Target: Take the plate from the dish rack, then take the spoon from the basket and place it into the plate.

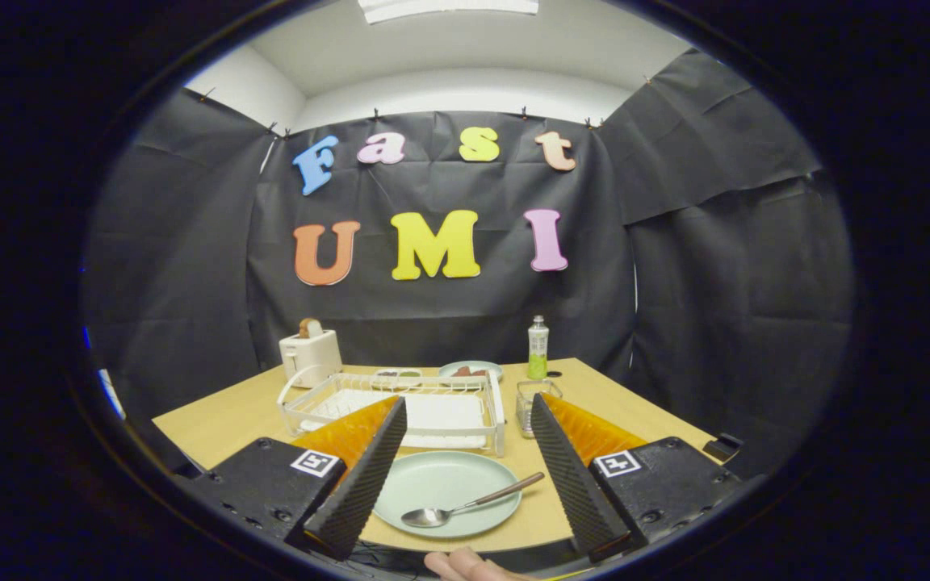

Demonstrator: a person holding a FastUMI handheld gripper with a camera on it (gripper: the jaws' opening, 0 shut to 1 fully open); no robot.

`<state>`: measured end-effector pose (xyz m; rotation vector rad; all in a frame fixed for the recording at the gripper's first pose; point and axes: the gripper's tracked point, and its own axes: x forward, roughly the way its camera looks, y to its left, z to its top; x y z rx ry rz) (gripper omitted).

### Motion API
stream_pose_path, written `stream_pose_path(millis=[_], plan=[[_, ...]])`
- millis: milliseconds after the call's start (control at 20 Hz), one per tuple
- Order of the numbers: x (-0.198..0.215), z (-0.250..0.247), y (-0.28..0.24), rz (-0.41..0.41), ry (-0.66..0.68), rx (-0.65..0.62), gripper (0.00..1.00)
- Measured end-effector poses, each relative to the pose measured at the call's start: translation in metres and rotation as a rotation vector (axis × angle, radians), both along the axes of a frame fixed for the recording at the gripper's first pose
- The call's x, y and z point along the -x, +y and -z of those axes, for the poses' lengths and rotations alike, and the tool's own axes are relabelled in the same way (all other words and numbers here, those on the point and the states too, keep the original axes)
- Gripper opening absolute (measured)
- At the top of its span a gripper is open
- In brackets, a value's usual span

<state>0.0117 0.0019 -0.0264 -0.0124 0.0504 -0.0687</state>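
Gripper view had the gripper [465, 472] spread wide and holding nothing, with the plate [446, 492] flat on the table [223, 420] between its fingers. The spoon [469, 505] already lay in the plate, bowl to the left. Dish rack [400, 403] sat just beyond, small basket [536, 403] to its right. Looked pretty much finished to me; next move probably just needed backing off cleanly.

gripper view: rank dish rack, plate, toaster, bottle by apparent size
1. Dish rack
2. Plate, between the open gripper fingers, spoon on it; it is nearer the camera, so this gap is unsure.
3. Toaster
4. Bottle; both sit far back, so their order is unsure.
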Motion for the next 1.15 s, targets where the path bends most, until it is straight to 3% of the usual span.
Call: stream_pose_path(millis=[1150], plan=[[0.017, -0.024, -0.009, -0.015, -0.043, -0.020, 0.99]])
